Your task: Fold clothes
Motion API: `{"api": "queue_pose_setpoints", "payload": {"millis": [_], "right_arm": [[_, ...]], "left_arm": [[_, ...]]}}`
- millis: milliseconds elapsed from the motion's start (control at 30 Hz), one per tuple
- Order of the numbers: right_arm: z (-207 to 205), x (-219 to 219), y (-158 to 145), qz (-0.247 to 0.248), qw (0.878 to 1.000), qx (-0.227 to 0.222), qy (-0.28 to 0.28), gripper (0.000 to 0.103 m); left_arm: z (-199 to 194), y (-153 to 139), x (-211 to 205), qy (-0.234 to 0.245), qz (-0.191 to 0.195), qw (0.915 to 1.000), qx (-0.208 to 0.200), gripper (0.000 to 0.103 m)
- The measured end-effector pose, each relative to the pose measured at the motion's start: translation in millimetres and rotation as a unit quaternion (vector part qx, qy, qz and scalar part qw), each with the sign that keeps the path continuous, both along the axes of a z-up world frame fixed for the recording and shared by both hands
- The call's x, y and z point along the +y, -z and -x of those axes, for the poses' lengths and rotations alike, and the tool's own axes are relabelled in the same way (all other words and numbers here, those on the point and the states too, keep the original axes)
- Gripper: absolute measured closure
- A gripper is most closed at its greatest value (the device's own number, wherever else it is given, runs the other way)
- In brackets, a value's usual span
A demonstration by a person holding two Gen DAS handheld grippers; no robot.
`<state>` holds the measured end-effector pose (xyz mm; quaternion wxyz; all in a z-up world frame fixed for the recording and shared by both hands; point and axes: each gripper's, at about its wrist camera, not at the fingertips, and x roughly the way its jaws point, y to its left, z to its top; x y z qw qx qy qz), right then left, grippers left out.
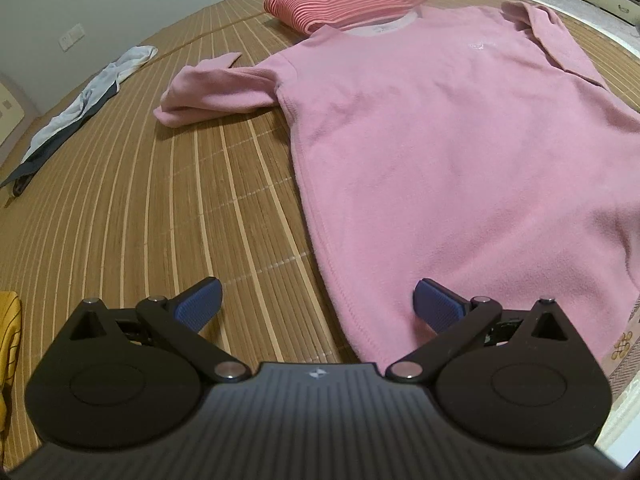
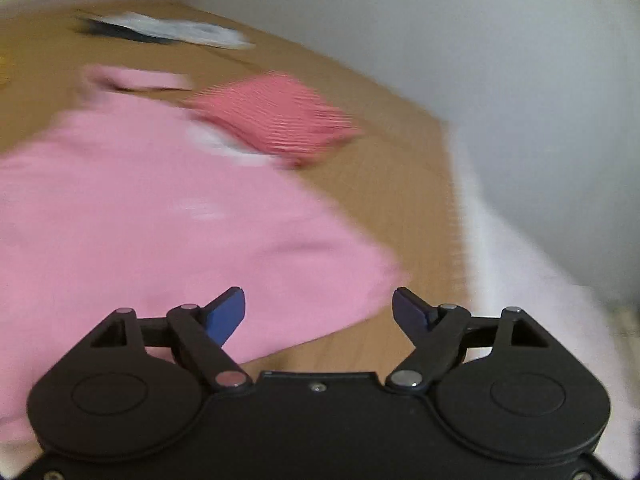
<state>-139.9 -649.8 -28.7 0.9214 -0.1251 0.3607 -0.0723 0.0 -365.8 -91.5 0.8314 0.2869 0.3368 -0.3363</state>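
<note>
A pink fleece sweater (image 1: 440, 128) lies spread flat, front up, on a bamboo mat (image 1: 140, 200). Its left sleeve (image 1: 212, 92) is bunched out to the side; the other sleeve (image 1: 560, 44) lies folded along its right edge. My left gripper (image 1: 318, 304) stands open above the hem's left corner, nothing between its blue pads. The right wrist view is blurred: my right gripper (image 2: 319, 312) is open above the sweater's (image 2: 160, 220) edge and holds nothing.
A folded red-striped garment (image 1: 340, 0) (image 2: 280, 120) lies just beyond the sweater's collar. A white and dark garment (image 1: 88, 108) (image 2: 168, 30) lies strewn at the mat's far side. Yellow cloth (image 1: 8, 344) shows at the left edge. A wall (image 2: 520, 80) borders the mat.
</note>
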Motion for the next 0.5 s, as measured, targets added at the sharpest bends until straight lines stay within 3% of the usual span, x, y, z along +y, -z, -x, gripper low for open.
{"api": "queue_pose_setpoints", "payload": {"millis": [67, 200, 333, 433, 467, 500], "right_arm": [[31.5, 26.3, 13.0, -0.070, 0.996, 0.012, -0.059, 0.021], [66.7, 54.7, 51.9, -0.174, 0.982, 0.031, -0.071, 0.022], [66.9, 63.3, 72.1, -0.188, 0.982, 0.023, -0.022, 0.026], [67.1, 72.2, 76.5, -0.219, 0.976, -0.007, -0.012, 0.037], [65.0, 76.5, 77.3, -0.218, 0.976, -0.012, -0.016, 0.044], [62.6, 80.8, 78.2, -0.216, 0.976, -0.017, -0.019, 0.059]], "left_arm": [[1.2, -0.1, 0.3, -0.001, 0.000, 1.0000, -0.003, 0.000], [4.3, 0.2, 1.3, -0.002, -0.001, 1.0000, -0.008, 0.000], [6.5, 0.2, 4.1, 0.001, 0.000, 1.0000, -0.008, 0.000], [5.8, 0.5, 5.4, -0.001, 0.004, 1.0000, -0.004, 0.000], [5.7, 0.4, 5.6, -0.001, 0.004, 1.0000, -0.004, 0.000], [5.8, 0.7, 5.4, 0.000, 0.004, 1.0000, -0.003, 0.000]]}}
